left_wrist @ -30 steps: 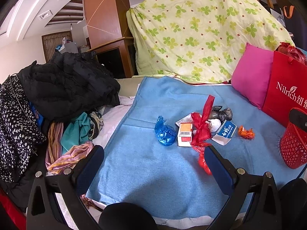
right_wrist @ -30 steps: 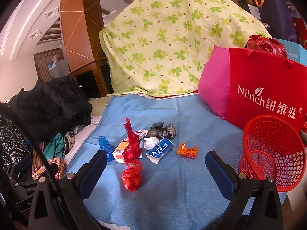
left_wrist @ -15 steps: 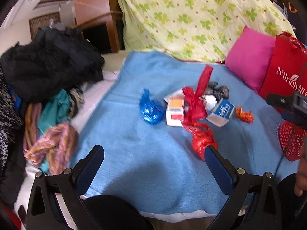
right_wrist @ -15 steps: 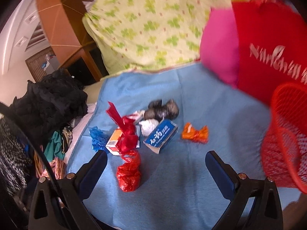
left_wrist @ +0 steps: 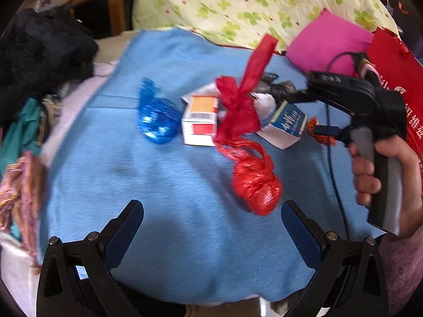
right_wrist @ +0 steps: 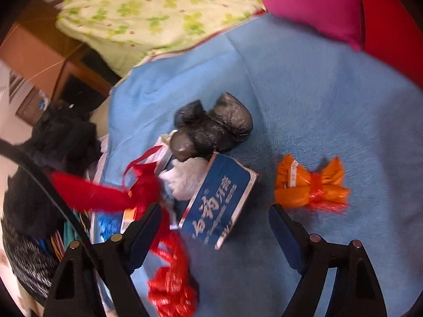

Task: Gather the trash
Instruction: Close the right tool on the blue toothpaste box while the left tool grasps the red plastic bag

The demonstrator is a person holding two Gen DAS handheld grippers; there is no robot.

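Note:
Trash lies in a cluster on a blue blanket (left_wrist: 185,198): a blue plastic bag (left_wrist: 157,119), an orange-and-white box (left_wrist: 201,122), a knotted red bag (left_wrist: 256,185), a blue toothpaste box (right_wrist: 219,200), a black bag (right_wrist: 214,129), white tissue (right_wrist: 185,177) and an orange bag (right_wrist: 309,185). My left gripper (left_wrist: 211,208) hangs open over bare blanket, short of the red bag. My right gripper (right_wrist: 215,208) is tilted over the toothpaste box. Its jaws are closing, with the box's near end between them and neither pad touching. A hand (left_wrist: 370,174) holds it at the right of the left wrist view.
A pink pillow (left_wrist: 325,39) and a red shopping bag (left_wrist: 391,60) stand at the back right. A clover-print quilt (left_wrist: 238,5) rises behind the blanket. Dark and coloured clothes (left_wrist: 39,47) are piled along the left edge.
Both grippers came down and closer to the trash. The right one rolled, narrowed its jaws and moved over the toothpaste box. It entered the left wrist view, and the red basket left the right wrist view.

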